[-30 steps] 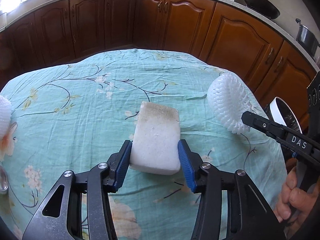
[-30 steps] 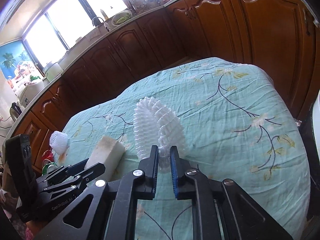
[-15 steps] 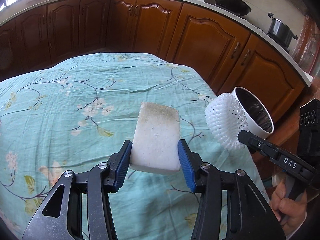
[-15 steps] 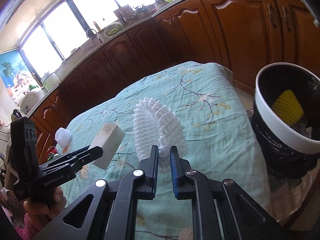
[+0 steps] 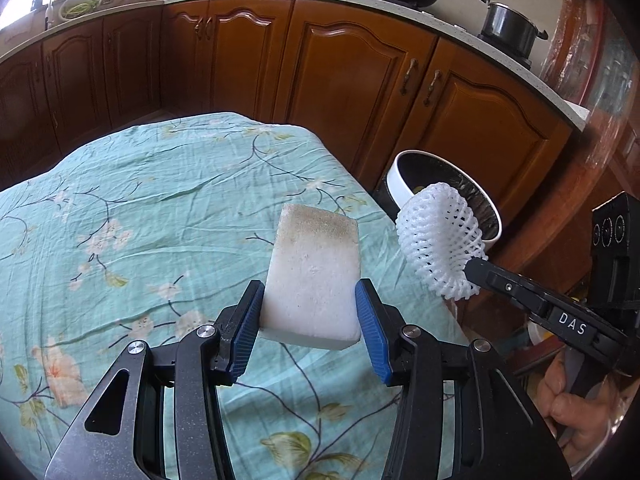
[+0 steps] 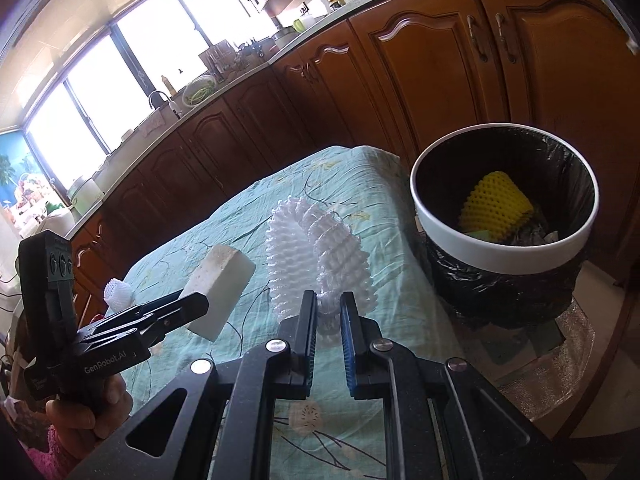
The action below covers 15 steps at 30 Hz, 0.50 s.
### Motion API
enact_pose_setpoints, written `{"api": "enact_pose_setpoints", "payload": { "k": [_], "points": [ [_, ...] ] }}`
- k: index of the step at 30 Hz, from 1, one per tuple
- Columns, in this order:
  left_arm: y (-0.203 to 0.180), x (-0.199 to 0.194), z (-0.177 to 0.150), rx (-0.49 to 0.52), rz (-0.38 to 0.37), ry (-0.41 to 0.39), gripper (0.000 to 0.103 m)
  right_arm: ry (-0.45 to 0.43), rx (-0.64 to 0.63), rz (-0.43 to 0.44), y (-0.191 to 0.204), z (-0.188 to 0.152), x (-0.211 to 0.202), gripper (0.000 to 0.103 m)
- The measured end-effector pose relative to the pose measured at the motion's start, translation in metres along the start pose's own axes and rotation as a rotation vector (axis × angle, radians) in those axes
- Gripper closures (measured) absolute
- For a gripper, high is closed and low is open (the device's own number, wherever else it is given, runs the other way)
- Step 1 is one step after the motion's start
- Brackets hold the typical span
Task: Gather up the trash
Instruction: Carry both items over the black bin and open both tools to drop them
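Left gripper (image 5: 310, 312) seen clamped on white sponge block (image 5: 314, 276), block's long axis pointed forward along fingers, held above floral tablecloth (image 5: 160, 200). Right gripper (image 6: 329, 320) seen pinched on white foam fruit net (image 6: 316, 248), net standing up ahead of jaws. Lined trash bin (image 6: 500, 256) found off table's end, ahead and right of both loads, yellow net (image 6: 496, 208) already inside. Right gripper judged nearer bin; net likely dropped first, sponge needing longer rightward carry.
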<state>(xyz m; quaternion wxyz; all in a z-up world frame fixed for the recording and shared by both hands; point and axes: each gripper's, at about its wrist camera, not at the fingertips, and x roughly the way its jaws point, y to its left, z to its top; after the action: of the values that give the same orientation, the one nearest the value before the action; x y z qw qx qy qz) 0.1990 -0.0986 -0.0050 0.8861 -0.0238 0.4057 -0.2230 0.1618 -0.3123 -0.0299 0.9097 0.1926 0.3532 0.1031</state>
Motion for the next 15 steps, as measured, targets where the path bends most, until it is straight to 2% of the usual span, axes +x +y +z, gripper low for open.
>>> {"api": "enact_pose_setpoints", "payload": {
  "k": [15],
  "points": [
    [-0.046, 0.013, 0.012, 0.083, -0.026, 0.012, 0.057, -0.062, 0.041, -0.051, -0.033, 0.005, -0.035, 0.091]
  ]
}}
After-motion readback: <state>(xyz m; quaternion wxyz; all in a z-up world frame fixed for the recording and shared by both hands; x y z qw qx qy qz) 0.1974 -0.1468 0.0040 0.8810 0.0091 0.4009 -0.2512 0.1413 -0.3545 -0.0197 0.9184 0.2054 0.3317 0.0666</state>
